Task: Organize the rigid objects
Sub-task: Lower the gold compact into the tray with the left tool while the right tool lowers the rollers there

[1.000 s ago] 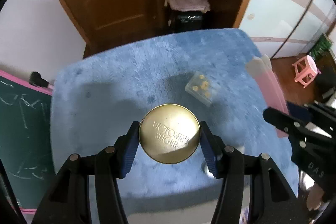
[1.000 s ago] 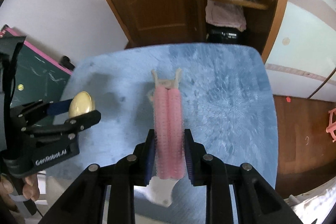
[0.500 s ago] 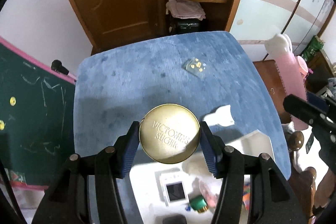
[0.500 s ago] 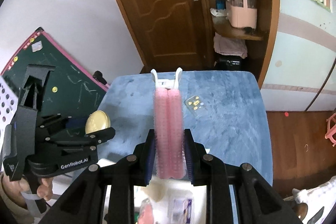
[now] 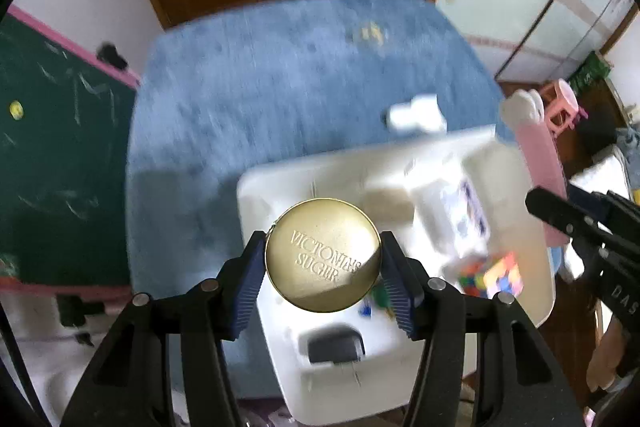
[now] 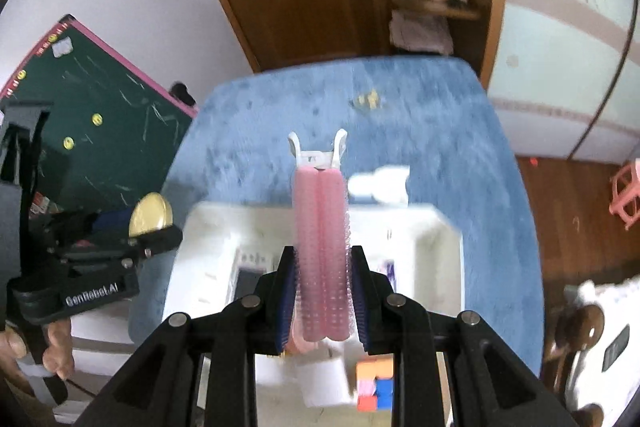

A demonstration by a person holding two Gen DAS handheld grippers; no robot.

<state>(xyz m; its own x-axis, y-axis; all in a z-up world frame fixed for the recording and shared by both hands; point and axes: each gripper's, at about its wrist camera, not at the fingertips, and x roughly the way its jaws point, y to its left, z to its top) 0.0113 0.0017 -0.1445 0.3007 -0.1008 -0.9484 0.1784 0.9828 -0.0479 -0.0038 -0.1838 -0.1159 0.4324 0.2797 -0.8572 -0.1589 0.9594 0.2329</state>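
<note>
Below both grippers lay the blue plush table cover (image 5: 248, 115), and on its near part stood a white plastic organizer bin (image 5: 256, 195) divided into compartments, blurred in both views. The bin held a multicoloured puzzle cube (image 6: 374, 385), a dark rectangular item (image 5: 334, 345) and some white packets whose details could not be read. A small white object (image 6: 380, 183) lay on the cover just beyond the bin's far wall, and a clear packet with yellow dots (image 6: 368, 99) lay farther back, well apart from it. The left gripper (image 5: 323, 269) was closed on a round gold tin (image 5: 323, 254) embossed with lettering, its blue pads pressing the rim on both sides, suspended above the bin's left part. The right gripper (image 6: 322, 303) clamped a pink bristled hair-roller clip (image 6: 321, 247) lengthwise, the clip's white handles (image 6: 318, 151) pointing away from the camera, over the bin's middle.
</note>
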